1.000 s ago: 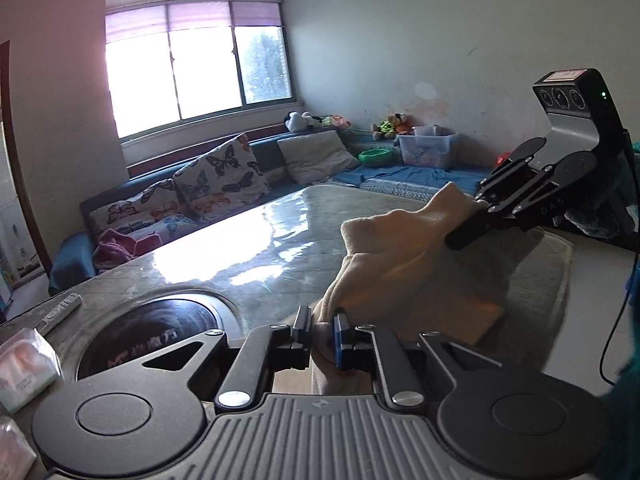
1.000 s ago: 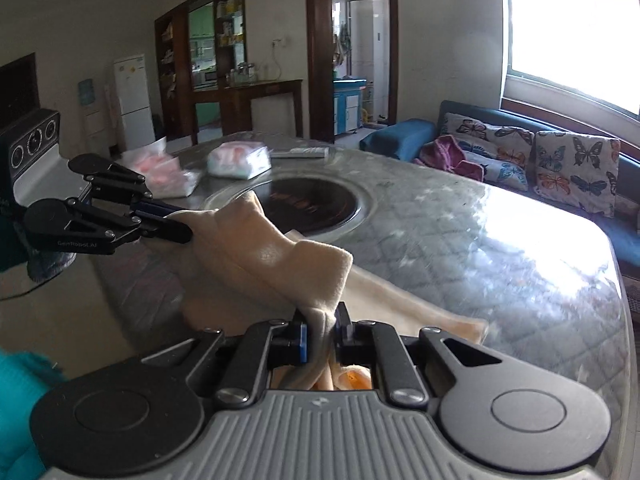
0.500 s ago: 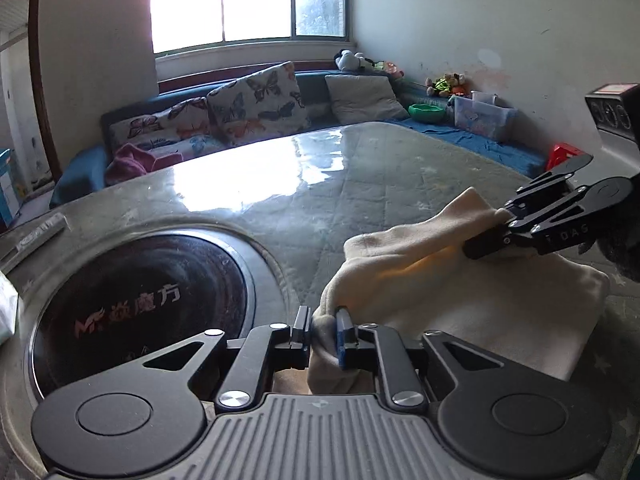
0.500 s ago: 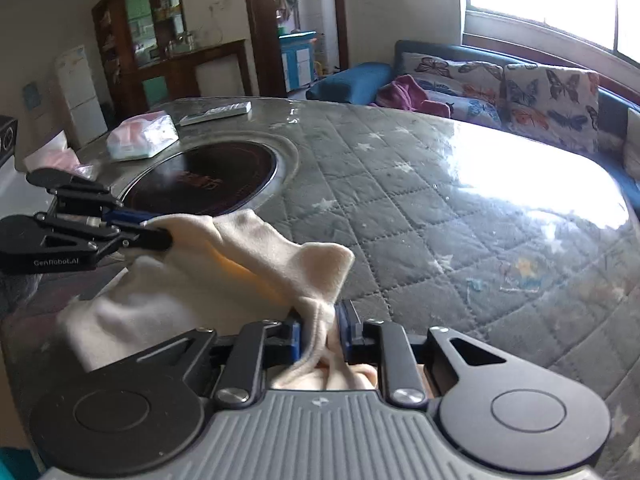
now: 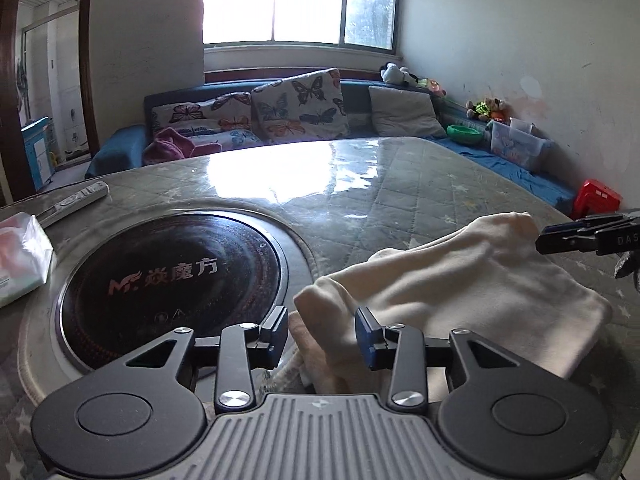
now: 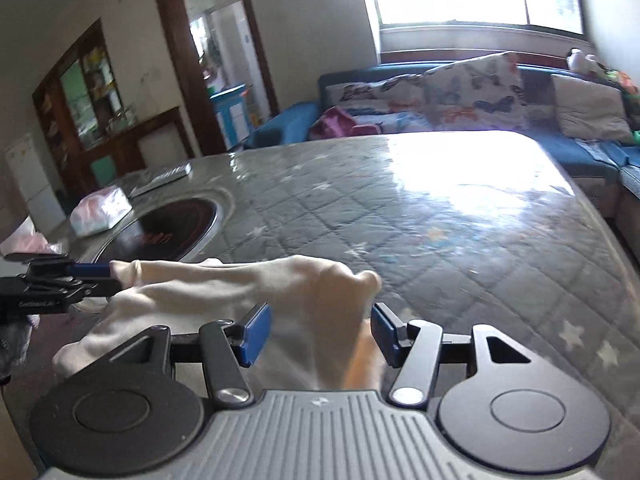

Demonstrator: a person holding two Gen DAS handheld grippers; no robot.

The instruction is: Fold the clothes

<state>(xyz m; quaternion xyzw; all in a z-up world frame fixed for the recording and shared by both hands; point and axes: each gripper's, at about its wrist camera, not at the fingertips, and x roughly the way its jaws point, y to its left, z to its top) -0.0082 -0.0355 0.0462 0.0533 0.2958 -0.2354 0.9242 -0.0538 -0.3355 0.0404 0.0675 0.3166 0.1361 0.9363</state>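
A moment ago both corners of the cream garment (image 5: 460, 280) hung pinched above the table (image 5: 400, 184); now the cloth has come down onto the quilted cover and both tongs have just been opening, their blue pads parted with fabric lying loose between them.

The table fills the room's middle, with a dark round hotplate (image 5: 172, 276) set into it. The garment lies at the near edge, folded over itself, one end just beside the hotplate's rim. Past the hotplate are a soft plastic packet (image 5: 20, 260) and a remote (image 5: 76, 200), well apart from the cloth.

The risk, I'd say, is the fold springing back: the top layer is humped, not flat, and a pad dragging out could pull it open or skew the edges. The cover looks glossy, so the bundle might slide as well.

The left tongs (image 5: 322, 334) stand moderately apart, straddling a ridge of cloth without pressing it. The right tongs (image 6: 318, 334) are wider, with a peak of fabric between the pads, seemingly not clamped.
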